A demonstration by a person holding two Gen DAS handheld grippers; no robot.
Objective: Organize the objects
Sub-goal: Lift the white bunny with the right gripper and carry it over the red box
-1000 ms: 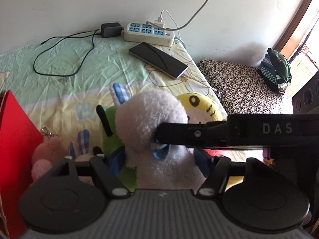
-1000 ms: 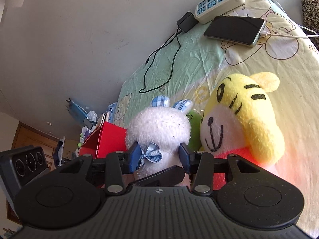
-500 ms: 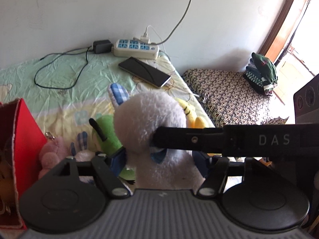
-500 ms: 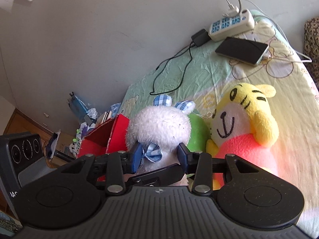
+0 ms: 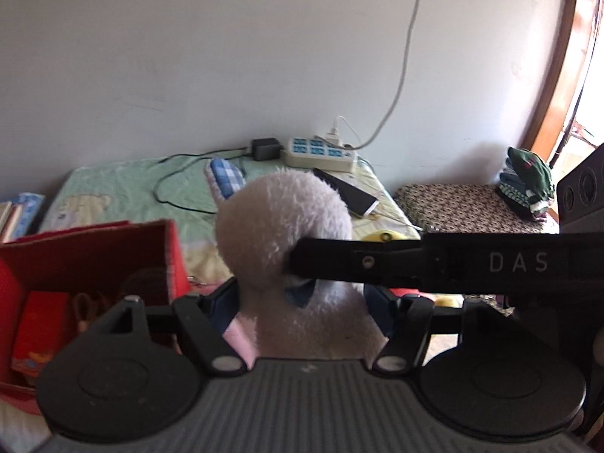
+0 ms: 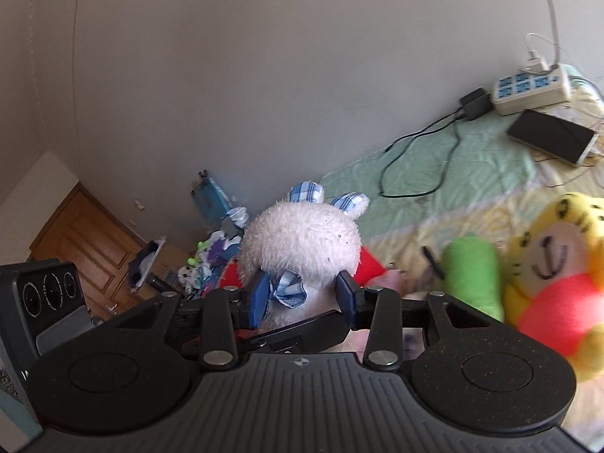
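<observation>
While both tools (image 5: 302,302) (image 6: 304,296) clamp the white plush (image 6: 302,241), it hangs above the bedsheet (image 6: 472,166).

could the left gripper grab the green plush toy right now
Probably not. The left gripper is shut on the white plush rabbit, as is the right gripper, so its jaws are occupied; the green plush toy lies apart on the bed.

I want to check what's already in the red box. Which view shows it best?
The left wrist view: the red box stands open at left, its shadowy inside partly visible. The right wrist view shows only red slivers behind the white plush.
</observation>
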